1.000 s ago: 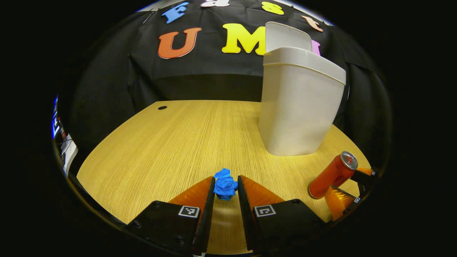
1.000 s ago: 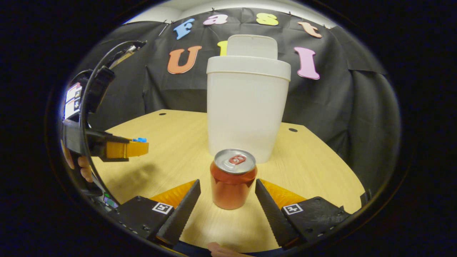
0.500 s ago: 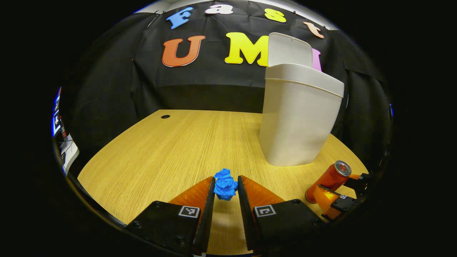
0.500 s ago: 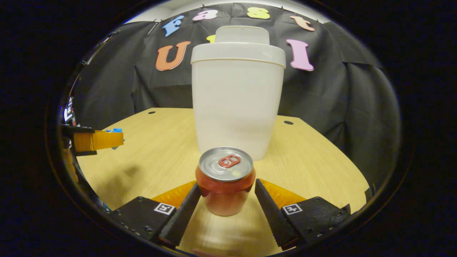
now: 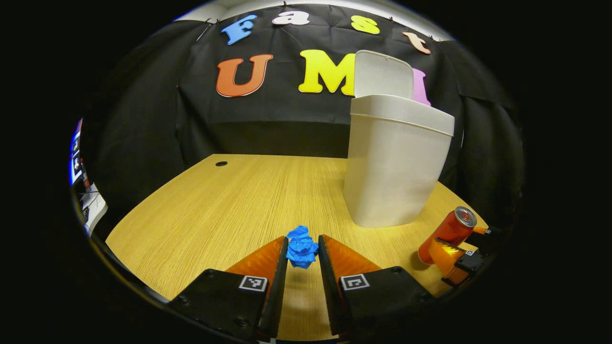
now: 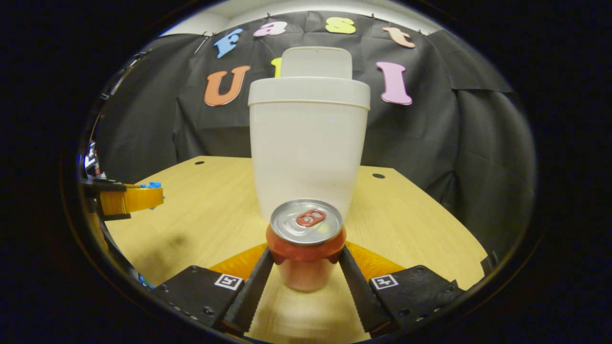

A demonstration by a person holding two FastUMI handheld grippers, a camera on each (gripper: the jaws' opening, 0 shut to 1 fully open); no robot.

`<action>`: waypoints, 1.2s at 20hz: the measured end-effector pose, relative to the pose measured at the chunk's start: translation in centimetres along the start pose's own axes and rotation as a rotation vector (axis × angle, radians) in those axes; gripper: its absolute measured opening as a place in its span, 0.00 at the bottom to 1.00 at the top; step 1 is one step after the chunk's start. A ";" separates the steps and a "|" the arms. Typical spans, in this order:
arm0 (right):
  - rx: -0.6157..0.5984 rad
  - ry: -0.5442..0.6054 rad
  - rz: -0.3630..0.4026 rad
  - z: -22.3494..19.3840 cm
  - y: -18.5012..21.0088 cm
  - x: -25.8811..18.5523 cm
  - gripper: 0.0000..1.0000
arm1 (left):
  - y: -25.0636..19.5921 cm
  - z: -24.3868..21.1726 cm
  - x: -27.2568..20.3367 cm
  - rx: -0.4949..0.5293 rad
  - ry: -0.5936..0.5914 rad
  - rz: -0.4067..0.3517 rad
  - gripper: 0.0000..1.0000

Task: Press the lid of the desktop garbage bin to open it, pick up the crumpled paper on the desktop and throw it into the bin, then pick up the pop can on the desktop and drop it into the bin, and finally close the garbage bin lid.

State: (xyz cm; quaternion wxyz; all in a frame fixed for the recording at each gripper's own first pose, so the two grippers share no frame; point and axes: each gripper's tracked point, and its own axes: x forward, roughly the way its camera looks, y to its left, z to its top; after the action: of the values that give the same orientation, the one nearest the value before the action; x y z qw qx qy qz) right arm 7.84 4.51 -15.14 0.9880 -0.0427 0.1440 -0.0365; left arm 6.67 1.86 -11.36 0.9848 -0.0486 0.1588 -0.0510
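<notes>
Cloth-walled recording booth, wooden desk (image 5: 229, 200)

A wood-grain counter (image 5: 229, 205) with a smooth, faintly satin finish runs fine parallel lines under the booth light. The garbage bin (image 5: 392, 162) is off-white plastic, matt and smooth, its raised lid (image 5: 382, 74) of the same dull plastic. The pop can (image 6: 306, 243) is metal: a brushed, shiny silver top with a glossy red pull tab, and a red lacquered wall that catches reflections. The crumpled paper (image 5: 301, 246) is blue, matt and sharply creased. The booth wall (image 6: 449, 134) is black cloth, matt, hanging in soft folds. The right gripper (image 6: 306, 258) shows ridged, toothed inner faces on its jaws and matt bodies.
</notes>
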 end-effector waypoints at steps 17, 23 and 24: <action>-0.035 -0.317 0.028 11.1 -3.7 -5.3 0.82 | 0.8 8.7 -6.1 -0.011 -0.315 0.147 0.42; -0.027 -0.329 0.047 12.7 -5.8 -5.0 0.81 | -2.6 11.5 -5.4 -0.027 -0.321 0.101 0.42; -0.028 -0.327 0.044 12.9 -6.1 -4.9 0.82 | -3.1 12.5 -5.4 -0.024 -0.332 0.092 0.42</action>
State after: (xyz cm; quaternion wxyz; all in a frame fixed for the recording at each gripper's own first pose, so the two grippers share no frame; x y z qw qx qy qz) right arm 6.55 -0.23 -0.84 0.9981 -0.0589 -0.0175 -0.0055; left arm 5.30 0.41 2.41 0.9981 -0.0610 -0.0032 0.0050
